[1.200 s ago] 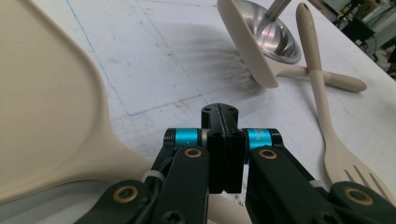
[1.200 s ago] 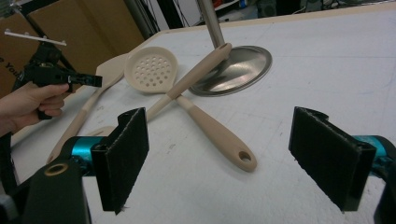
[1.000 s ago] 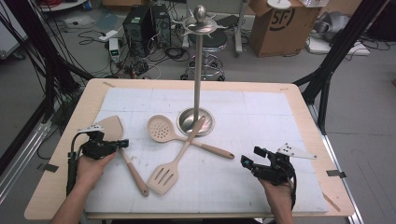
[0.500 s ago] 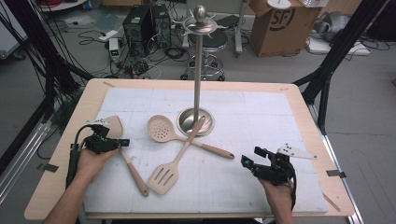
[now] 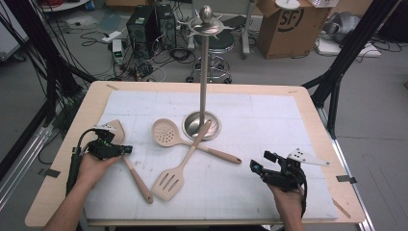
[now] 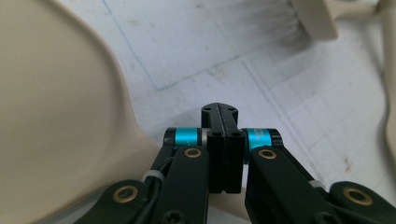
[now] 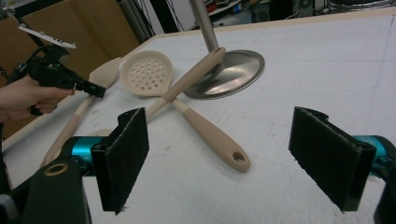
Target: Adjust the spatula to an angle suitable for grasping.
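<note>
Wooden bench (image 5: 317, 125) carries a white grid mat (image 5: 269, 120); cables, PC towers (image 5: 153, 21) and cardboard box (image 5: 283, 25) on the grey floor behind. Left gripper (image 5: 126, 150) jaws closed, tips at the solid spatula (image 5: 117, 132) neck, mat's left side. Right gripper (image 5: 260, 161) jaws wide, empty.

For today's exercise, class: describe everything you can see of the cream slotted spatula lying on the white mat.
The cream slotted spatula looks like matte plastic or silicone, with a darker beige handle. Its flat, squarish blade has four long slots and lies near the front of the white gridded mat. The handle runs up and to the right, crosses over the handle of the round perforated skimmer, and its tip rests on the shiny round metal base of the rack stand. No gripper touches it.
</note>
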Tool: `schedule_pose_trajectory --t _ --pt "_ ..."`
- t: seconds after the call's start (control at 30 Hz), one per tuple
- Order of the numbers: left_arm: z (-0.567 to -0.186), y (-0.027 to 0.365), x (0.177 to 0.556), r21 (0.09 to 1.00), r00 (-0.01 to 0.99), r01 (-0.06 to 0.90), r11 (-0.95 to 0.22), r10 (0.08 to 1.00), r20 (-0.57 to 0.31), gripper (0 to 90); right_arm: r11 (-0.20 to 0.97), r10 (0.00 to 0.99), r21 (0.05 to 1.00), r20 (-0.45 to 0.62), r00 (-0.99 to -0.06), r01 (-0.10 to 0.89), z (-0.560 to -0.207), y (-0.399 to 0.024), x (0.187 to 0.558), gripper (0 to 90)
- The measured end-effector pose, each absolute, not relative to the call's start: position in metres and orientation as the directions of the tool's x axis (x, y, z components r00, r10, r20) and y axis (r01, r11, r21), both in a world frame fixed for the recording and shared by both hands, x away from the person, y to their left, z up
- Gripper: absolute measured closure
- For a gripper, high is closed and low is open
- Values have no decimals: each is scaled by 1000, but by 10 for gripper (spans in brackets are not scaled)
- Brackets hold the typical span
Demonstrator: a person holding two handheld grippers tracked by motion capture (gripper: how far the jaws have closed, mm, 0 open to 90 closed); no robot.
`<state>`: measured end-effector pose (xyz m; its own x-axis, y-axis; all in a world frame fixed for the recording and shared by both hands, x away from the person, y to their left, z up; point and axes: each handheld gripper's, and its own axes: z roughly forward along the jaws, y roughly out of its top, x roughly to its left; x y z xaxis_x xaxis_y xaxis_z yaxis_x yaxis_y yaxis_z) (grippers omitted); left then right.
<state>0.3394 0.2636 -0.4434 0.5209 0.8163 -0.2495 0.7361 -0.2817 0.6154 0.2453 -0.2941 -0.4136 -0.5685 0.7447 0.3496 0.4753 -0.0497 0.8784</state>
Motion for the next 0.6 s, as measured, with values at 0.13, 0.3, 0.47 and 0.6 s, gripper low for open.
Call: schedule_pose_trajectory --t 0.13,0.3,0.47,0.6 --pt "-439 264 332 600 523 737 -310 825 -217 900 -52 744 877 353 -567 478 -414 -296 245 190" --pt "-439 280 318 616 504 751 -239 810 -300 900 -57 742 878 356 -568 475 -413 -296 244 191" --pt "-441 284 309 623 506 747 -232 806 -307 900 -45 741 877 350 -573 478 -414 -293 245 191" --pt "-441 286 304 627 511 742 -237 805 -300 900 -43 741 878 348 -574 476 -414 -292 245 191"
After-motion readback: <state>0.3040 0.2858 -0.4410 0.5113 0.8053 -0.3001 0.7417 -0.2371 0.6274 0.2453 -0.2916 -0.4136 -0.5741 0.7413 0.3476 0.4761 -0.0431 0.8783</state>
